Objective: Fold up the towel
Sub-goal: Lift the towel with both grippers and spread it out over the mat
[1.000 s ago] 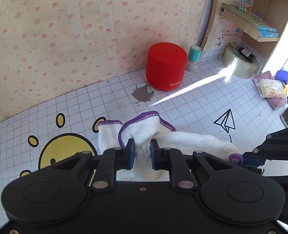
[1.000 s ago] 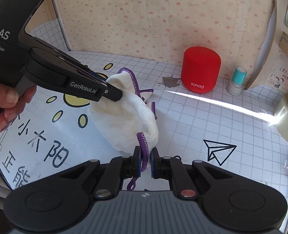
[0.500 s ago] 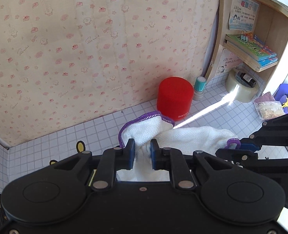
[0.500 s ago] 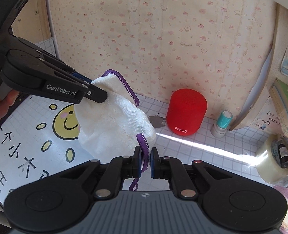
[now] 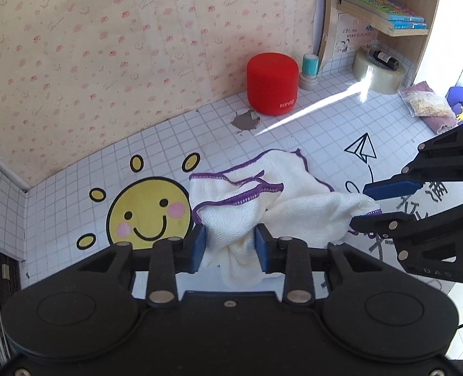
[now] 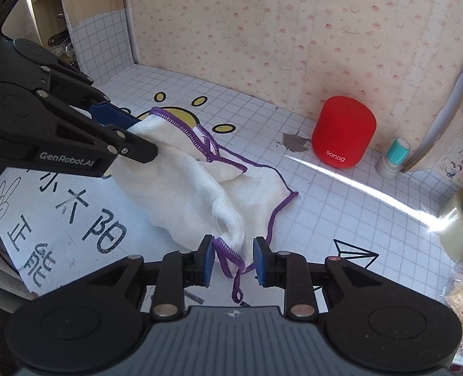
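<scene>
With both grippers' fingers parted — left gripper and right gripper each loosely straddling a corner — the rumpled white towel slumps on the table; bunched layers could settle crooked, or a corner snag on withdrawal.

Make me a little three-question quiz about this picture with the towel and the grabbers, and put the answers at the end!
1. True or false: both the left gripper and the right gripper have their fingers spread apart.
2. What colour is the stitching along the towel edge?
3. What stands right beside the red speaker? A) a teal-capped stamp B) a cup C) a ball

Key: 1 true; 2 purple; 3 A
</scene>
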